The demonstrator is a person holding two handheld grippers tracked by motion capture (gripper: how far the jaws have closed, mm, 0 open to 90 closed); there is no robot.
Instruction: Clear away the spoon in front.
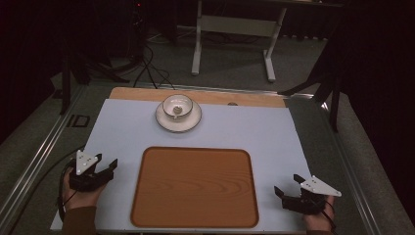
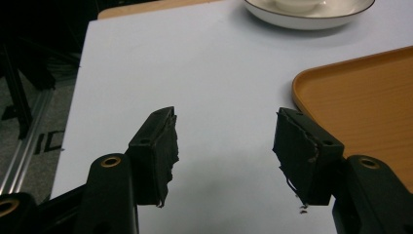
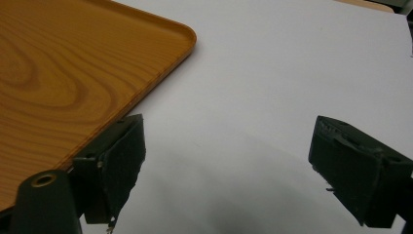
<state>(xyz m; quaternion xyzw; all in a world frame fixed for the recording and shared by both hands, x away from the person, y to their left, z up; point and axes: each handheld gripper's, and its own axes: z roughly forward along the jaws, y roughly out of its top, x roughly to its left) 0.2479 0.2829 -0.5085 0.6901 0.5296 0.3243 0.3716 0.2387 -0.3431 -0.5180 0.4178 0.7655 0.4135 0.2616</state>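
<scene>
At the near left corner of the worktop (image 1: 122,127), the left gripper (image 1: 108,164) is resting in the person's left hand (image 1: 78,193), just beside the left edge of the wooden tray (image 1: 195,188). In the left gripper view, its jaws are standing spread wide over the bare pale sheet, with nothing between the pads (image 2: 165,156). The tray's rounded left edge (image 2: 360,102) is lying just to the side of one jaw, not touching it.

At the near right corner, the right gripper (image 1: 288,185) is sitting in the person's right hand (image 1: 318,218), near the tray's right edge but apart from it. In the right gripper view, its jaws are likewise standing spread, with only the pale sheet between the pads (image 3: 124,163). A rounded corner of the tray (image 3: 73,73) is showing beside one jaw.

The tray is occupying the near middle of the worktop, between the two grippers, with its near rim close to the near edge. Its surface is carrying nothing.

Farther back, toward the middle of the far edge, a white saucer (image 1: 166,122) is lying flat on the sheet, well apart from both grippers and separated from the tray by a strip of bare sheet. A white cup (image 1: 177,106) is standing upright on the saucer. The left gripper view is showing the saucer's near rim (image 2: 311,19) at the top of the picture.
</scene>
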